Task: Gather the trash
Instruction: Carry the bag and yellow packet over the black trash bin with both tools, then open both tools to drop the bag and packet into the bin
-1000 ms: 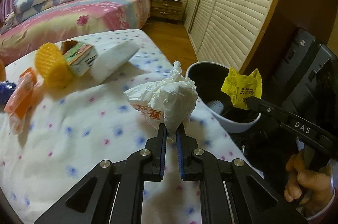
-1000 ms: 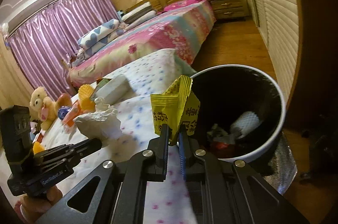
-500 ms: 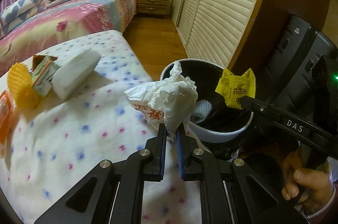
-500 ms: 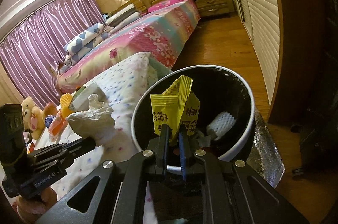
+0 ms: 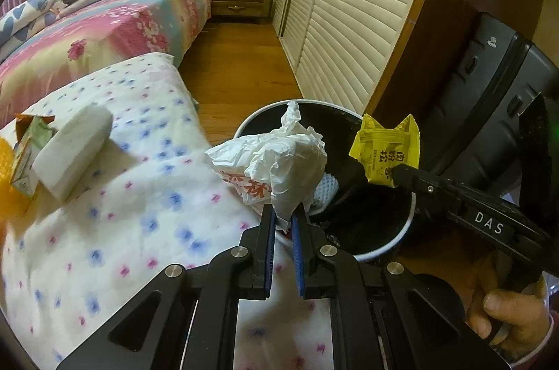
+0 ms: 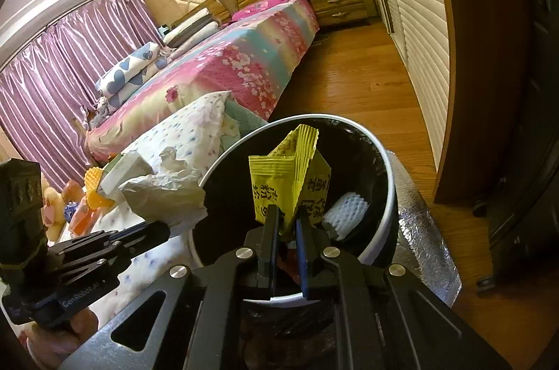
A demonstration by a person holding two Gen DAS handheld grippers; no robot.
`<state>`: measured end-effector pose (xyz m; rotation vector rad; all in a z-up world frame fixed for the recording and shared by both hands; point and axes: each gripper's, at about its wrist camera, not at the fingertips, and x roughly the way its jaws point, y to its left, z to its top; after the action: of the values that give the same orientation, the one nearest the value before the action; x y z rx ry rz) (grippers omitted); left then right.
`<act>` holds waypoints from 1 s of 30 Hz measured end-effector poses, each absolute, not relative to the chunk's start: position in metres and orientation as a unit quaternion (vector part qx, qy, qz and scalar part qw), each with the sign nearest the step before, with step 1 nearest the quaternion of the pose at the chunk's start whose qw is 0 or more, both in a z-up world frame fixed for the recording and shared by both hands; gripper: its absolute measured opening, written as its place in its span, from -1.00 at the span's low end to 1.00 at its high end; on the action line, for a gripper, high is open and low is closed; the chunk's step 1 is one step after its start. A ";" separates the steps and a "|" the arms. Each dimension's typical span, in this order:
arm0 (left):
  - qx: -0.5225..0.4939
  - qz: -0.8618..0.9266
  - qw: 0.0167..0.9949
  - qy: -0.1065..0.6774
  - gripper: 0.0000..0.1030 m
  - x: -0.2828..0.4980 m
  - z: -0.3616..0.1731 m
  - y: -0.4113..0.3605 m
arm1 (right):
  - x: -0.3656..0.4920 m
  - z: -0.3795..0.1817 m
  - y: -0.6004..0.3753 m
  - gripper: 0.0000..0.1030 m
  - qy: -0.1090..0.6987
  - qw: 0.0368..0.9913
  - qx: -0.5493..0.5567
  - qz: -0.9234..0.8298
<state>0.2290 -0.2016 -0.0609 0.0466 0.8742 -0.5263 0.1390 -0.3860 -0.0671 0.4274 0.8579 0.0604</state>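
Both loads at bin, release pending.
Left gripper (image 5: pixel 283 218) pinches crumpled white paper wrapper (image 5: pixel 276 160); right gripper (image 6: pixel 288 223) pinches yellow foil sachet (image 6: pixel 293 171) over round white bin (image 6: pixel 387 181); bedspread litter remains.

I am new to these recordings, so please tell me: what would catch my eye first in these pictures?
The bright yellow snack wrapper, pinched in the right gripper over the black-lined trash bin. Next, the crumpled white paper bag in the left gripper, at the bin's rim beside the dotted blanket.
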 end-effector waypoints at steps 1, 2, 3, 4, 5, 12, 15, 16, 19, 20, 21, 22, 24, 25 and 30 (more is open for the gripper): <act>0.023 -0.252 0.872 0.419 -0.84 0.231 -0.061 -0.203 | 0.139 -0.067 -0.386 -0.83 0.413 0.887 0.206 0.029; 0.023 -0.253 0.871 0.420 -0.84 0.232 -0.062 -0.206 | 0.140 -0.067 -0.386 -0.83 0.413 0.887 0.205 0.029; 0.023 -0.252 0.871 0.421 -0.84 0.234 -0.063 -0.208 | 0.141 -0.067 -0.386 -0.83 0.414 0.887 0.205 0.029; 0.024 -0.253 0.871 0.421 -0.84 0.234 -0.064 -0.208 | 0.142 -0.067 -0.387 -0.83 0.414 0.886 0.205 0.029; 0.024 -0.253 0.870 0.422 -0.84 0.234 -0.065 -0.210 | 0.143 -0.067 -0.387 -0.83 0.415 0.886 0.204 0.028; 0.022 -0.252 0.868 0.427 -0.84 0.236 -0.067 -0.212 | 0.149 -0.072 -0.391 -0.83 0.421 0.883 0.207 0.025; 0.020 -0.253 0.866 0.431 -0.76 0.237 -0.068 -0.214 | 0.150 -0.074 -0.392 -0.77 0.423 0.882 0.208 0.023; 0.019 -0.252 0.866 0.432 -0.65 0.237 -0.067 -0.214 | 0.150 -0.074 -0.392 -0.73 0.424 0.881 0.207 0.022; 0.019 -0.247 0.869 0.428 -0.39 0.233 -0.064 -0.213 | 0.151 -0.072 -0.395 -0.68 0.423 0.881 0.212 0.014; 0.020 -0.247 0.870 0.427 -0.26 0.231 -0.063 -0.213 | 0.150 -0.073 -0.397 -0.61 0.422 0.881 0.214 0.013; 0.020 -0.243 0.871 0.425 -0.17 0.228 -0.062 -0.211 | 0.150 -0.071 -0.397 -0.47 0.421 0.882 0.214 0.010; 0.020 -0.240 0.874 0.423 -0.05 0.226 -0.060 -0.209 | 0.148 -0.070 -0.398 -0.35 0.418 0.883 0.214 0.006; 0.015 -0.237 0.876 0.421 -0.02 0.220 -0.059 -0.204 | 0.147 -0.069 -0.399 -0.07 0.414 0.884 0.216 0.006; 0.012 -0.233 0.876 0.422 0.04 0.217 -0.058 -0.200 | 0.146 -0.068 -0.399 -0.06 0.412 0.885 0.218 0.005; -0.006 -0.208 0.882 0.423 0.15 0.198 -0.058 -0.175 | 0.143 -0.064 -0.394 0.59 0.405 0.885 0.227 0.010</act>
<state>0.1979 -0.1750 -0.0579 -0.0123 0.8808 -0.4335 0.1430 -0.3938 -0.0638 0.4720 0.8432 0.0217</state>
